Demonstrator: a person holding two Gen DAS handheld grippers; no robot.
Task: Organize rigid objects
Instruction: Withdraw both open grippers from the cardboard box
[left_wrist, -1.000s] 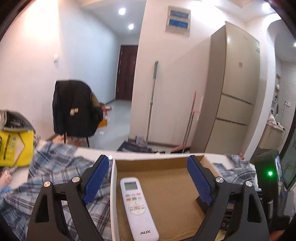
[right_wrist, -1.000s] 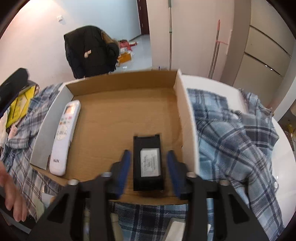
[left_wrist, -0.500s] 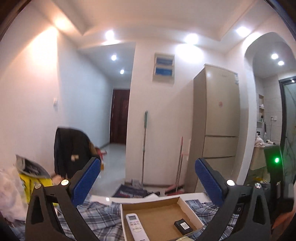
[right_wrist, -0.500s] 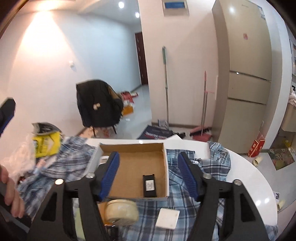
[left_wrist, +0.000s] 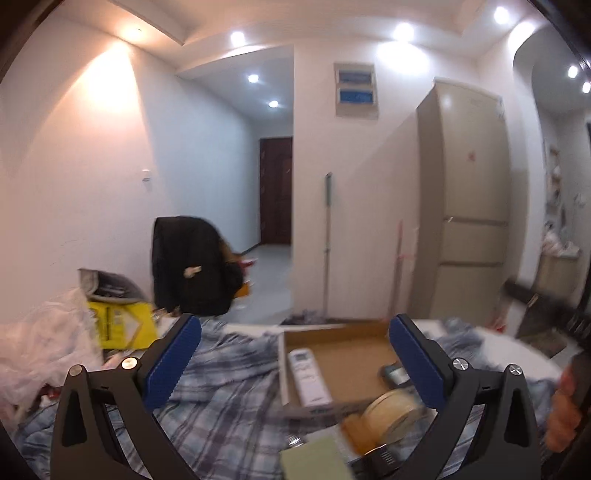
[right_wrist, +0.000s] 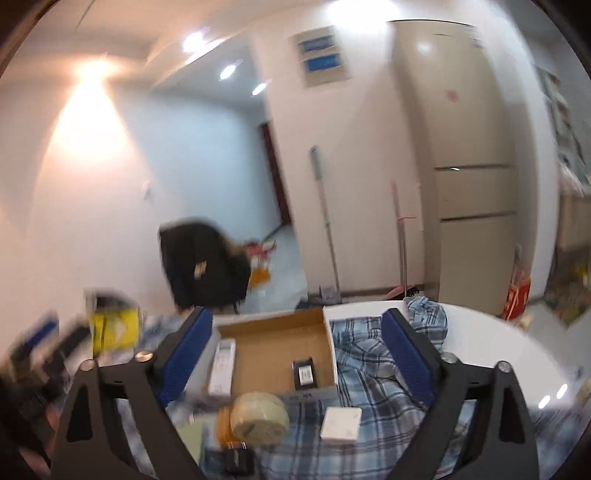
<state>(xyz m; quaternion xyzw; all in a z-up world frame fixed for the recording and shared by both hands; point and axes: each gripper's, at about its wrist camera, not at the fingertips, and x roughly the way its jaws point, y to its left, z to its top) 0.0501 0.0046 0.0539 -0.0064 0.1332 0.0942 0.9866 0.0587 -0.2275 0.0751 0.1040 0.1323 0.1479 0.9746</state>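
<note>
A shallow cardboard box (right_wrist: 273, 332) (left_wrist: 340, 334) lies on a plaid cloth. Inside it rest a white remote (right_wrist: 221, 365) (left_wrist: 308, 373) along the left wall and a small black device (right_wrist: 304, 373) (left_wrist: 393, 373) toward the right. In front of the box sit a roll of tape (right_wrist: 260, 413) (left_wrist: 391, 410), a small white box (right_wrist: 340, 424) and a greenish pad (left_wrist: 314, 458). My left gripper (left_wrist: 293, 362) is wide open and holds nothing. On my right gripper (right_wrist: 297, 354) the jaws are opening, with nothing between them. Both grippers hang back from the box.
The plaid cloth (right_wrist: 369, 387) covers a white table (right_wrist: 498, 343). A yellow package (left_wrist: 118, 325) and plastic bags (left_wrist: 40, 347) lie at the left. A hand (left_wrist: 561, 410) shows at the right edge. Behind stand a chair with a black jacket (left_wrist: 192, 266), mops and a fridge (left_wrist: 465, 206).
Both grippers pulled back and up from the box. The right gripper let go of the black device, left it in the box and opened. The left gripper opened a little wider.
</note>
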